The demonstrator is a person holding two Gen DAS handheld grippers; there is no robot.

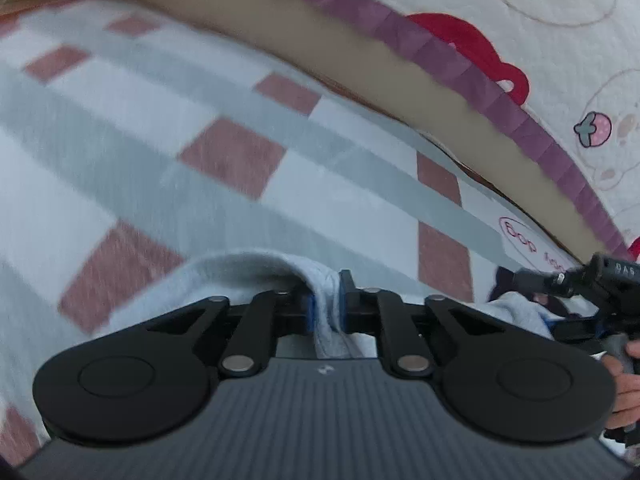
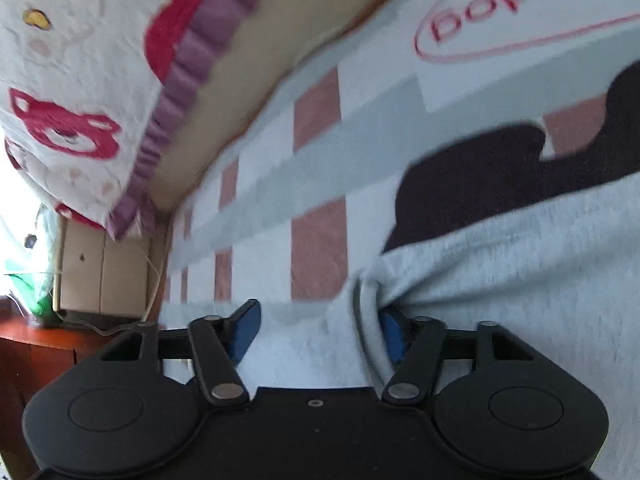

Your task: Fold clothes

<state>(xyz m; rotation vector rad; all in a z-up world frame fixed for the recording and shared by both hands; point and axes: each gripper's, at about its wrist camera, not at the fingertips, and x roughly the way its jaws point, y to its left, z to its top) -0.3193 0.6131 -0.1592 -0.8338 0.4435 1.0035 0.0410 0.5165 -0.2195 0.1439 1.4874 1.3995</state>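
From the left wrist camera, the left gripper (image 1: 326, 308) has its blue-padded fingers (image 1: 310, 314) clenched on a raised fold of the light grey knitted garment (image 1: 256, 276), which bunches up between them and drapes back toward the gripper body. The garment lies on a checked bed cover with white, grey and dusty-pink squares (image 1: 224, 152), which fills most of this view. Beyond the far edge of the checked cover runs a tan strip of mattress side (image 1: 280, 36), and past that a white quilted blanket with a purple ruffled border and red bear prints (image 1: 520, 12). At the right edge of the checked cover, the right gripper (image 1: 576, 280) shows as a black device held by a person's hand (image 1: 628, 392), with more of the grey garment beneath it. From the right wrist camera, the right gripper (image 2: 316, 328) has its fingers spread wide; the right finger pad (image 2: 390, 336) touches a puckered ridge of the grey garment (image 2: 500, 280), while the left pad (image 2: 244, 332) stands apart from it, so the cloth lies between them without being pinched from both sides. A dark brown-black piece of cloth (image 2: 480, 176) lies on the checked cover (image 2: 320, 240) just beyond the grey garment. A red oval logo reading "pop" (image 2: 480, 12) is printed on the cover farther away. The quilted blanket (image 2: 80, 80) sits to the left of the cover, with a reddish-brown wooden cabinet (image 2: 32, 352) below it.
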